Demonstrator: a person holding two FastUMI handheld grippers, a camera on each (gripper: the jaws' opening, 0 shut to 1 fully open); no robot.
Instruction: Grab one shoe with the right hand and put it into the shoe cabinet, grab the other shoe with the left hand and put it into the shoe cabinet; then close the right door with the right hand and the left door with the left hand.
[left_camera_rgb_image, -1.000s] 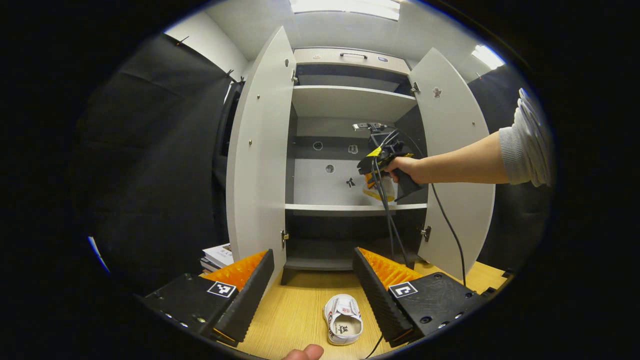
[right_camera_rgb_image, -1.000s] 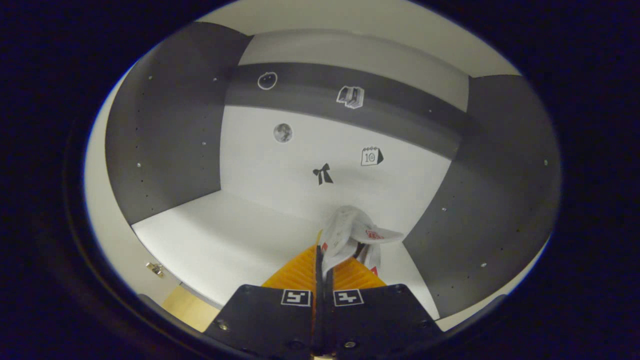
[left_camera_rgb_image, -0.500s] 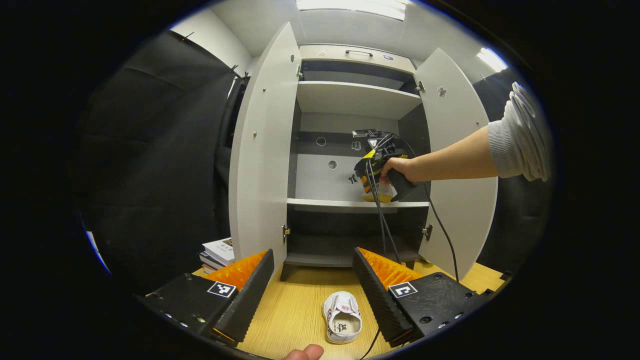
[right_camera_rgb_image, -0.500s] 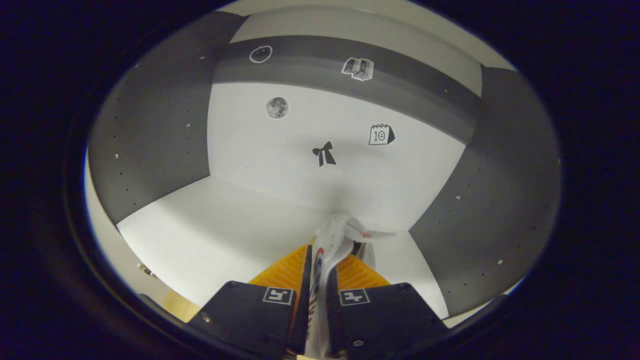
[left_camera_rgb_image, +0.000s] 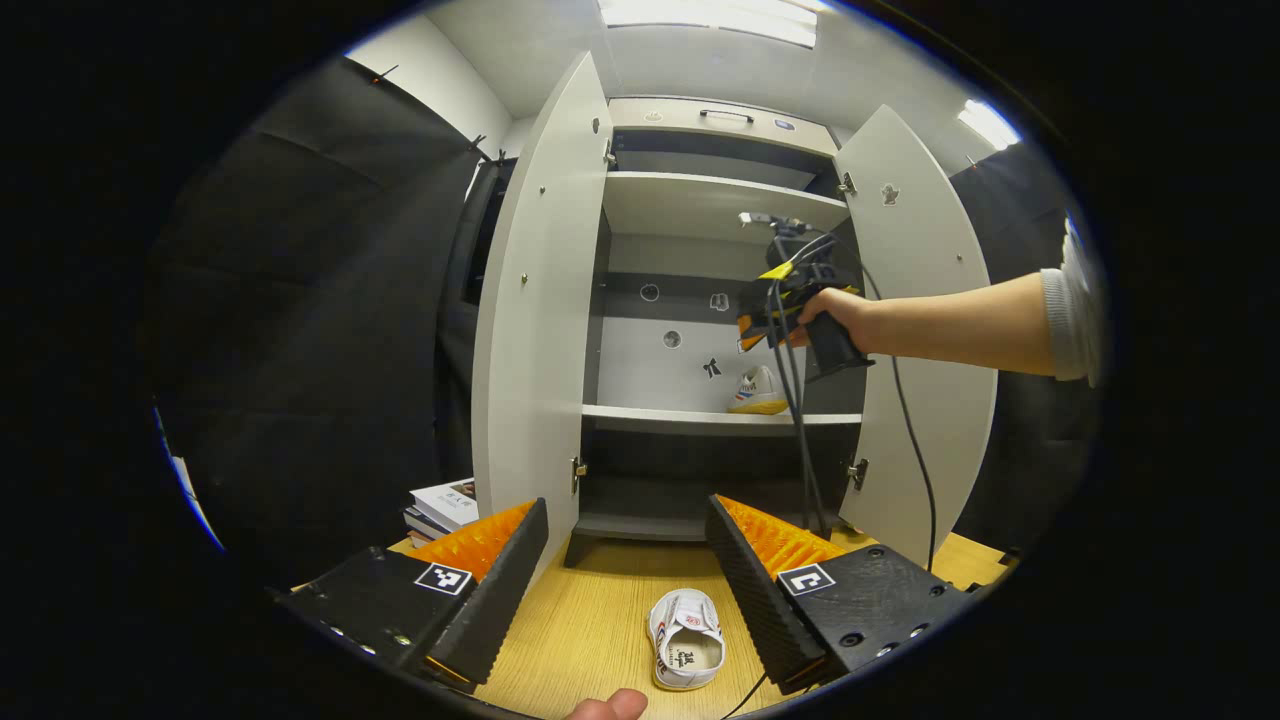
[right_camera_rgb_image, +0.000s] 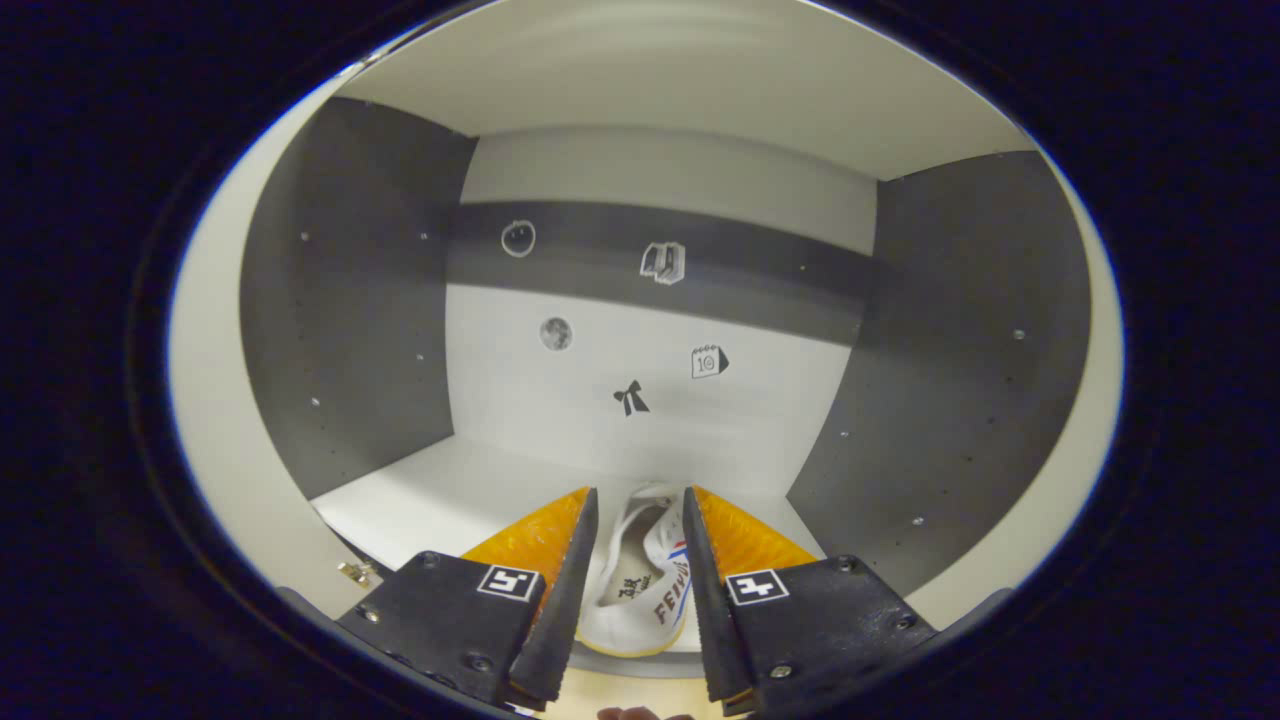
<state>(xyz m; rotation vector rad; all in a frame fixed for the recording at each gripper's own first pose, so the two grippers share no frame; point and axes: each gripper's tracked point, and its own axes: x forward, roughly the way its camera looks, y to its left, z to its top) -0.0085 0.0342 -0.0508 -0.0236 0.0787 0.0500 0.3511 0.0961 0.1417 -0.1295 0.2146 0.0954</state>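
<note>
Shoe cabinet (left_camera_rgb_image: 540, 300): I see it standing on the wooden floor (left_camera_rgb_image: 590, 620) with both doors swung wide; I count the left door (left_camera_rgb_image: 530, 330) and right door (left_camera_rgb_image: 925, 330) as jobs not yet done.
Middle shelf (left_camera_rgb_image: 660, 418): pale and flat; one shoe sits on it toward the right side, near the dark side wall.
Right gripper (right_camera_rgb_image: 637, 530): its fingers stand parted, released, a gap on each side of the shoe as far as I can judge; in the left gripper view it (left_camera_rgb_image: 775, 315) is held up in front of the shelf opening by a hand, its cable hanging down.
Left gripper (left_camera_rgb_image: 625, 560): spread wide and grasping nothing, hovering low over the floor with the second shoe just ahead, between its fingers but nearer the right one.
Shelved shoe (right_camera_rgb_image: 640, 580): small, white, opening upward, resting on its sole; I take the first placement as finished.
Floor shoe (left_camera_rgb_image: 686, 640): same small white canvas kind, upright, opening toward me, apart from the cabinet base.
Handling, my judgement: light, with a soft upper that folds under a pinch and a firmer rubber sole; not fragile, not very slippery.
Where I'd grip: across the side walls near the heel collar or mid-body, fingers straddling the opening, so the sole stiffens the pinch.
Risk: a pinch on the loose tongue alone could let it swing or slip.
</note>
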